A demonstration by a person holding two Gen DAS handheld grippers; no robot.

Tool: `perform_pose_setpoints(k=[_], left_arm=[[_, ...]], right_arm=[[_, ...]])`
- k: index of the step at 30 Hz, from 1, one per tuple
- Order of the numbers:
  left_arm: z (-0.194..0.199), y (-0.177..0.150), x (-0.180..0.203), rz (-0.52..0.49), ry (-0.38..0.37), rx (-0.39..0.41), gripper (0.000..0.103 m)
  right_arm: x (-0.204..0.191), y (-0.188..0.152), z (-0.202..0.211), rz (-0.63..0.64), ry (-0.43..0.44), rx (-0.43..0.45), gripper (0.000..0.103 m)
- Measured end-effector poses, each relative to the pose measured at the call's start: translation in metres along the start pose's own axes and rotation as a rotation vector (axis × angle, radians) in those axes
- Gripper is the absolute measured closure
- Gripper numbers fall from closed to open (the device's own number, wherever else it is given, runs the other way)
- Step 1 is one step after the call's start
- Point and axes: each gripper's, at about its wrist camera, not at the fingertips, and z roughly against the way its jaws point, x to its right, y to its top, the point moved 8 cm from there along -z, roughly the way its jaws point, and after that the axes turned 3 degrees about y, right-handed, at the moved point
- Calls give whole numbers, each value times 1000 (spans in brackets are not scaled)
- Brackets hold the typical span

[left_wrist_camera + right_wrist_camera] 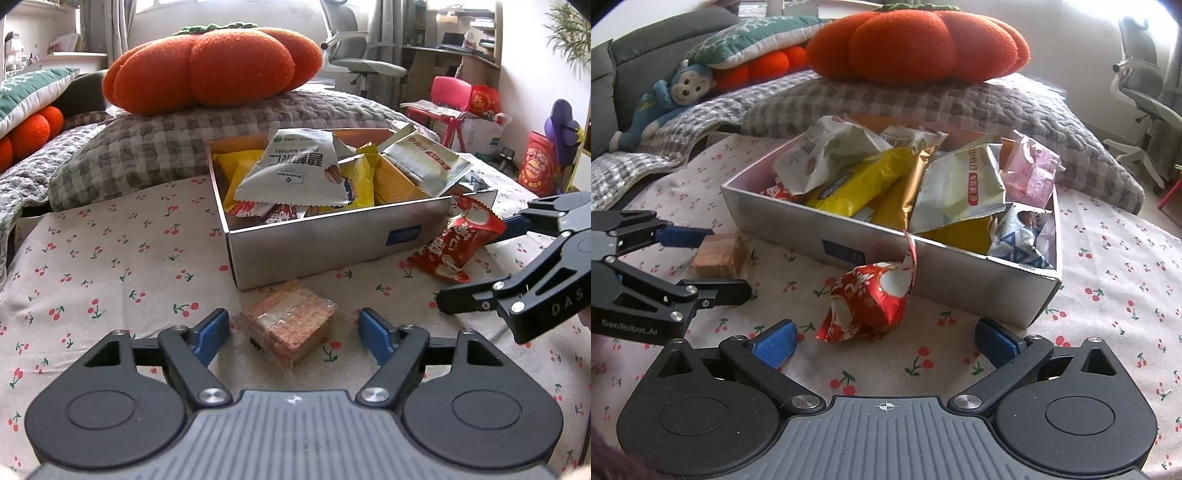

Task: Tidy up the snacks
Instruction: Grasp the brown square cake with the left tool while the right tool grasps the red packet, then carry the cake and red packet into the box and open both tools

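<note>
Left wrist, left gripper (pixel 293 334) fingers apart, flanking wafer pack (pixel 290 326)

- Silver box (pixel 332 240): we record it open-topped, heaped with yellow, white and pink snack packets.
- Wafer pack (pixel 291 328): clear-wrapped, flat on the cherry-print cloth, at the box's 6 o'clock.
- Red packet (pixel 868 302): crumpled, touching the box's front wall.

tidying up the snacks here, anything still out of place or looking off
Two snacks lie outside the silver box on the cherry-print cloth: a clear-wrapped wafer pack in front of it, between the open left tool pads, and a crumpled red packet by its corner. The box itself is heaped.
</note>
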Motion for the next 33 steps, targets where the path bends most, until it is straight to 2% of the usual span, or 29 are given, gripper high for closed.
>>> perform_pose_setpoints(k=[5, 8, 11, 20, 22, 23, 24, 26, 28, 33], left_arm=[[-1, 2, 0, 1, 0, -4, 33], [-2, 3, 0, 2, 2, -7, 35], [-2, 3, 0, -5, 6, -4, 42], [-1, 4, -1, -11, 17, -2, 46], [0, 4, -1, -16, 20, -2, 48], [0, 4, -1, -19, 21, -2, 50], [0, 4, 0, -23, 22, -1, 57], [1, 5, -1, -29, 27, -1, 58], [1, 5, -1, -35, 31, 1, 69], [3, 5, -1, -50, 38, 1, 69]], right_arm=[[3, 3, 3, -9, -13, 16, 2], [3, 5, 4, -8, -12, 21, 7], [2, 6, 5, -7, -4, 21, 13], [-3, 6, 6, -5, 20, 18, 46], [-4, 7, 6, -3, 25, 18, 58], [-4, 7, 7, -5, 29, 19, 62], [-5, 8, 7, -7, 31, 19, 65], [-5, 8, 8, -9, 32, 20, 67], [-5, 8, 9, -5, 32, 21, 71], [-6, 8, 13, 0, 40, 21, 71]])
